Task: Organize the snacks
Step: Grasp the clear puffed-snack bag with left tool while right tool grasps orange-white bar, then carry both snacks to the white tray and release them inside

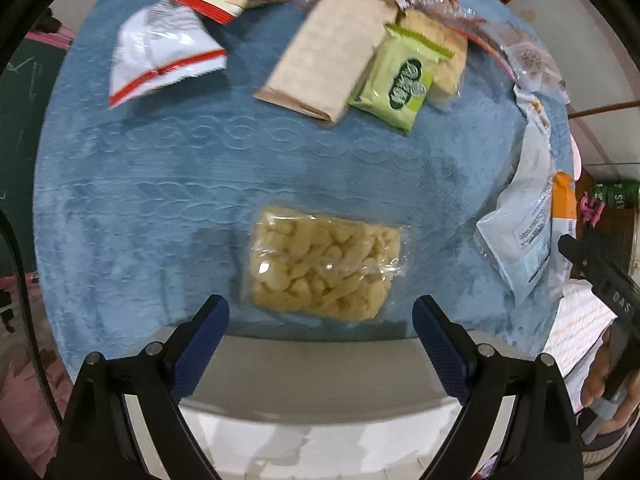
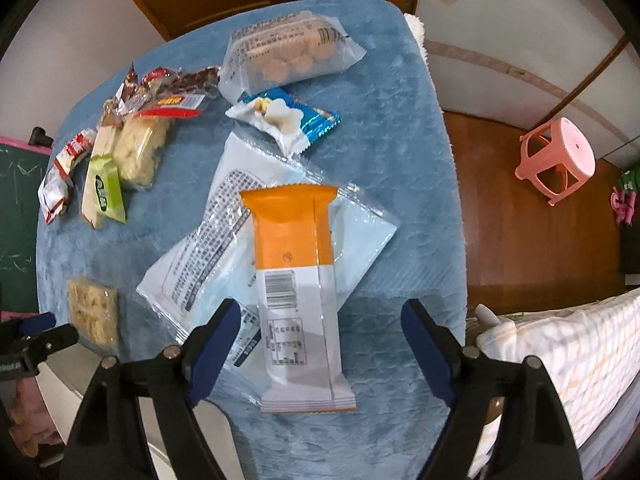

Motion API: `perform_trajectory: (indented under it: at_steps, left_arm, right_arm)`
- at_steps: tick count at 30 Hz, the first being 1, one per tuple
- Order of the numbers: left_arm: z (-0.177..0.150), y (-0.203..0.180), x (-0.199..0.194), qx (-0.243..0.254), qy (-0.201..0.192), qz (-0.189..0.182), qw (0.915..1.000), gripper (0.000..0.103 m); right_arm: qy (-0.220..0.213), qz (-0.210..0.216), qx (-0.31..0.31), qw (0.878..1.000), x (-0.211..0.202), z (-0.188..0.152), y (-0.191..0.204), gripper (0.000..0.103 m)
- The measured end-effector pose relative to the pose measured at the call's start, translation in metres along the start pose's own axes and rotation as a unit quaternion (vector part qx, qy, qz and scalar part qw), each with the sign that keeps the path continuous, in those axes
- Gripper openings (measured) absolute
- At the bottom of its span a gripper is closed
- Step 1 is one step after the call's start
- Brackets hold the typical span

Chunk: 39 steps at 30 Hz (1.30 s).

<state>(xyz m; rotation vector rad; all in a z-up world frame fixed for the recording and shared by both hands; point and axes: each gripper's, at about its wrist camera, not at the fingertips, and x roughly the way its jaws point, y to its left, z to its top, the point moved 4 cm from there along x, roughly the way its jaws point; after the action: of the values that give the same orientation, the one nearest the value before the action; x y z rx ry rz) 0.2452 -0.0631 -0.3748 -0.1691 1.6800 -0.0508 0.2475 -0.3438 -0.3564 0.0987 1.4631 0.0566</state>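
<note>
A clear bag of pale yellow puffed snacks (image 1: 324, 268) lies on the blue cloth (image 1: 160, 200) near its front edge. My left gripper (image 1: 320, 308) hangs just above the bag's near end, open, with nothing touching its pads. An orange and white packet (image 2: 296, 280) lies on top of a large pale blue bag (image 2: 192, 248). My right gripper (image 2: 322, 312) straddles the white end of that packet, with a gap on each side, so it is open. The yellow snack bag (image 2: 94, 312) also shows at the left of the right wrist view.
At the far side lie two red and white bags (image 1: 160, 52), a beige packet (image 1: 328, 56), a green packet (image 1: 400, 80), a clear tray of cookies (image 2: 288, 56) and a small blue and white packet (image 2: 284, 120). A pink stool (image 2: 556, 160) stands on the wooden floor. A quilt (image 2: 560, 360) lies at the right.
</note>
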Motion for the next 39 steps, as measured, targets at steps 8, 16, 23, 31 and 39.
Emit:
perform_trajectory:
  at_steps: [8, 16, 23, 31, 39]
  left_arm:
    - [0.011, -0.010, 0.030, 0.009, 0.020, 0.060, 0.9980, 0.093]
    - [0.023, -0.022, 0.051, -0.005, 0.026, 0.041, 0.9988, 0.100]
    - [0.028, -0.022, 0.068, -0.041, 0.037, 0.007, 0.9985, 0.100]
    - [0.008, -0.021, 0.060, -0.041, 0.019, -0.026, 0.9986, 0.087]
    - [-0.009, -0.030, 0.013, -0.007, -0.050, -0.066, 0.9966, 0.087]
  right_arm:
    - [0.026, 0.012, -0.010, 1.000, 0.015, -0.007, -0.001, 0.056]
    - [0.032, 0.040, -0.009, 0.999, 0.026, -0.006, -0.005, 0.043]
    - [0.030, 0.049, -0.017, 0.998, 0.026, -0.006, -0.004, 0.040]
    - [0.021, 0.062, -0.021, 0.998, 0.013, -0.016, 0.007, 0.039]
    - [-0.011, 0.077, -0.014, 0.997, -0.021, -0.023, 0.012, 0.039]
